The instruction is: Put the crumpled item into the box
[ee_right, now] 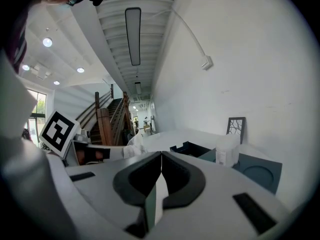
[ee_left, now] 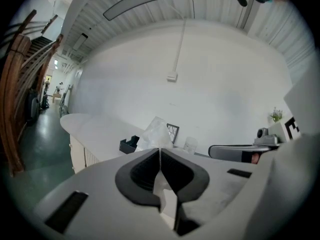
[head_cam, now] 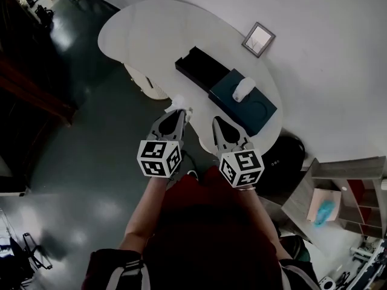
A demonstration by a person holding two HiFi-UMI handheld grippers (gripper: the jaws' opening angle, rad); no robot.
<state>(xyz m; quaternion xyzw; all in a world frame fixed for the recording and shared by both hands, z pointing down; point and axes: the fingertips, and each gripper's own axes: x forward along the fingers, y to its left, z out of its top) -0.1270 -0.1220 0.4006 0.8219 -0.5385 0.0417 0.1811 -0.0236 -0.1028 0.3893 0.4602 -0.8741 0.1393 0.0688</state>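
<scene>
Forearms (head_cam: 142,216) of the person are holding both grippers just short of the white table (head_cam: 145,23). Left gripper (head_cam: 183,112) is pinching the crumpled white item (head_cam: 177,103) at its jaw tips (protruding forward). Right gripper (head_cam: 216,121) is staying clenched on nothing. Black box (head_cam: 202,68) is lying open on the table, beyond the item.

Probably an office lobby: white counter (head_cam: 151,29), staircase (ee_right: 107,116), ceiling lights (ee_right: 132,34).

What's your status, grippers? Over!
Left gripper shut on crumpled white wrapper. Right gripper shut, empty. Nothing blocking the open black box.
</scene>
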